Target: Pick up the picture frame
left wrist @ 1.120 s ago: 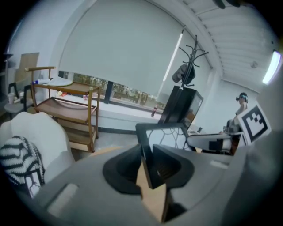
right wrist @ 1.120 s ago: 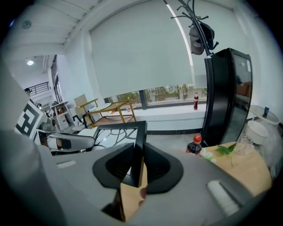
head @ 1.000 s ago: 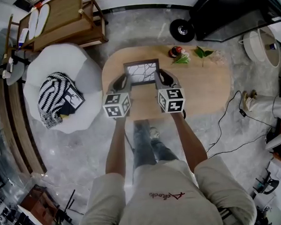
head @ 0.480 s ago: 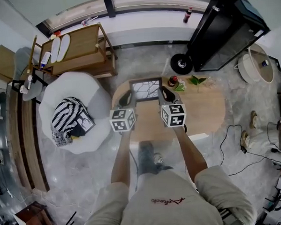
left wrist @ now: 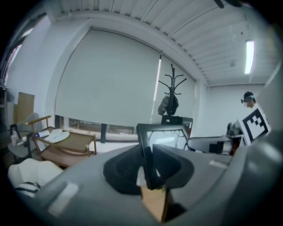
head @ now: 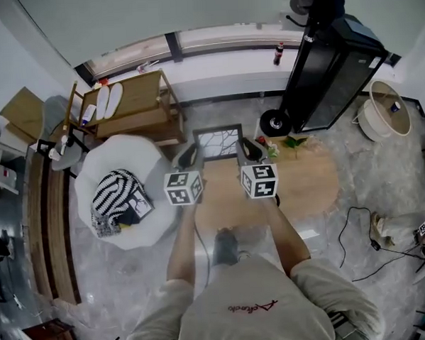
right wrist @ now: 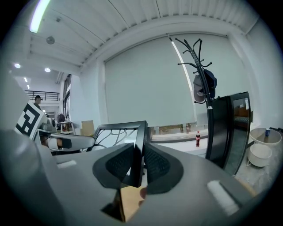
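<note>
i hold the picture frame (head: 218, 143) upright between both tools: my left hand-held gripper (head: 187, 157) is clamped on its left edge and my right hand-held gripper (head: 248, 149) on its right edge, above the wooden surface (head: 309, 185).

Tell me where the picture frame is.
Head view, centre: the picture frame is held between the left hand-held gripper and right hand-held gripper, over the wooden table.
</note>
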{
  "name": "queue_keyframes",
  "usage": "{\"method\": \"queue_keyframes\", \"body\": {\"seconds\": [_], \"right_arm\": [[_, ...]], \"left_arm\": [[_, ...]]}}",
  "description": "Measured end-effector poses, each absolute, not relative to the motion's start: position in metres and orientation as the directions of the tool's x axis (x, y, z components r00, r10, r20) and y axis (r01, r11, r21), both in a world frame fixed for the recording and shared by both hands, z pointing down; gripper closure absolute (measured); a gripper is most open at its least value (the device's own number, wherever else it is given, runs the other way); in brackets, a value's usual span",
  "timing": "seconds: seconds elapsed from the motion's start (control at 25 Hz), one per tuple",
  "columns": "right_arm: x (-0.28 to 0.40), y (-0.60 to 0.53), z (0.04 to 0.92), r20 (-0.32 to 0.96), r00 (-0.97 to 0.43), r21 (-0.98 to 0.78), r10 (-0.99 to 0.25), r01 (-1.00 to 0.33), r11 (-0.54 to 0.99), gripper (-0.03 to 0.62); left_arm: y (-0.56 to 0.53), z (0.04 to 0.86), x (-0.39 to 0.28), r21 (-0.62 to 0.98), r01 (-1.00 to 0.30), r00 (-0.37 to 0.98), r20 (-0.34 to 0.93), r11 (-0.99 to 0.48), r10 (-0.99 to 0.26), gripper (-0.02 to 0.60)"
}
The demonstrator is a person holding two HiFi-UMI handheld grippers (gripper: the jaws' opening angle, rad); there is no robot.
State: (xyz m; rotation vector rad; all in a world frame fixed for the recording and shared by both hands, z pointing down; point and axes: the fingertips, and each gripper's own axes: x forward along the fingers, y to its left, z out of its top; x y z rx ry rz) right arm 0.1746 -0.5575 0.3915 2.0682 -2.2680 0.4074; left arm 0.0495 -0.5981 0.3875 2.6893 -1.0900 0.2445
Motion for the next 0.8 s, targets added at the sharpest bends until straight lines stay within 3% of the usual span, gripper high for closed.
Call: {"method": "queue_keyframes", "body": {"seconds": [0.8], "right_arm": [[0.159, -0.437, 0.263, 0.018, -0.126, -0.083, -0.992, -0.989, 0.124, 0.516]], "left_arm": [[-0.478, 0.260, 0.033, 0.058, -0.715, 0.699, 0.062, -0.697, -0.712, 0.505]]}}
